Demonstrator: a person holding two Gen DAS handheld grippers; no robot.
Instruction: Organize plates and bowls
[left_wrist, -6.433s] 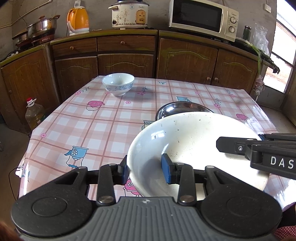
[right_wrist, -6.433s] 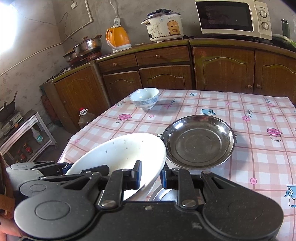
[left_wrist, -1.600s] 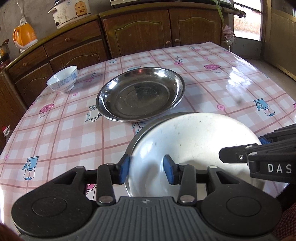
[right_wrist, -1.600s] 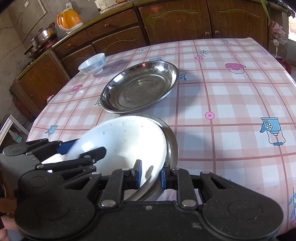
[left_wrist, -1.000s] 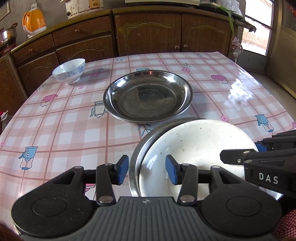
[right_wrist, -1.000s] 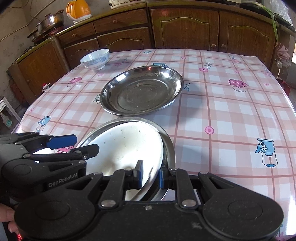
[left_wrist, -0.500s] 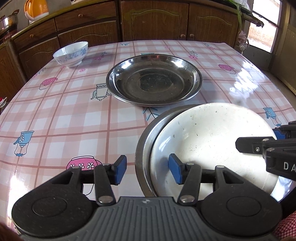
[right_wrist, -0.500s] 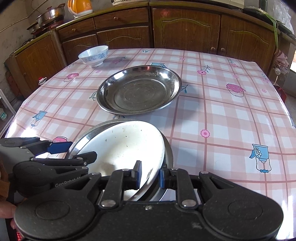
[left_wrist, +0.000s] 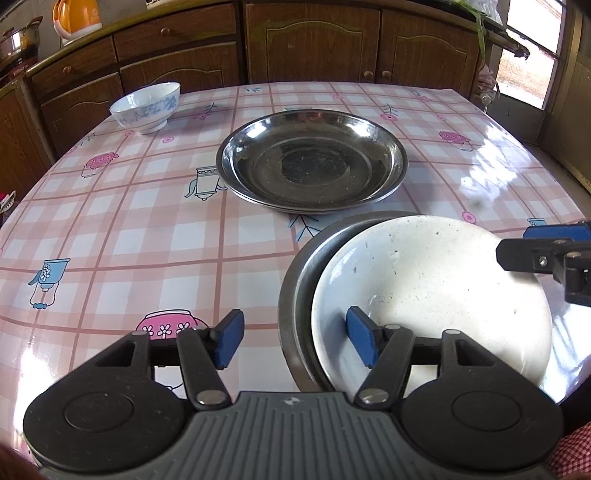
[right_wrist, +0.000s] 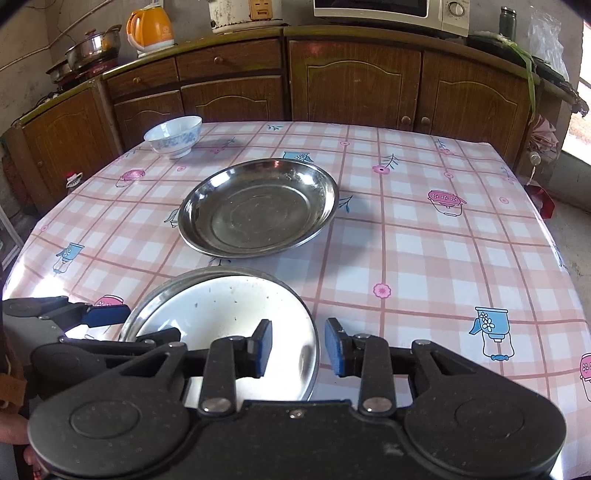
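A white plate (left_wrist: 432, 299) (right_wrist: 229, 314) lies inside a steel plate (left_wrist: 295, 280) (right_wrist: 207, 275) at the table's near edge. My left gripper (left_wrist: 295, 339) straddles the left rims of both plates; its jaws are opening and the blue pads touch nothing. My right gripper (right_wrist: 298, 347) straddles the right rims, jaws opening too, pads clear of the rims. Each gripper shows in the other's view, the right gripper (left_wrist: 546, 247) and the left gripper (right_wrist: 96, 317). A second steel plate (left_wrist: 312, 162) (right_wrist: 258, 210) sits mid-table. A white and blue bowl (left_wrist: 146, 107) (right_wrist: 173, 138) stands far left.
The table (left_wrist: 129, 221) wears a pink checked oilcloth. Brown cabinets (right_wrist: 354, 85) run behind it, bearing an orange kettle (right_wrist: 149, 26), a pot (right_wrist: 92, 48), a rice cooker and a microwave (right_wrist: 391, 9). A hand (right_wrist: 14, 432) shows at the lower left.
The two grippers lowered the white plate into the near steel plate, where it now lies flat. Both then opened off its rim, the left first, the right in the last half second.
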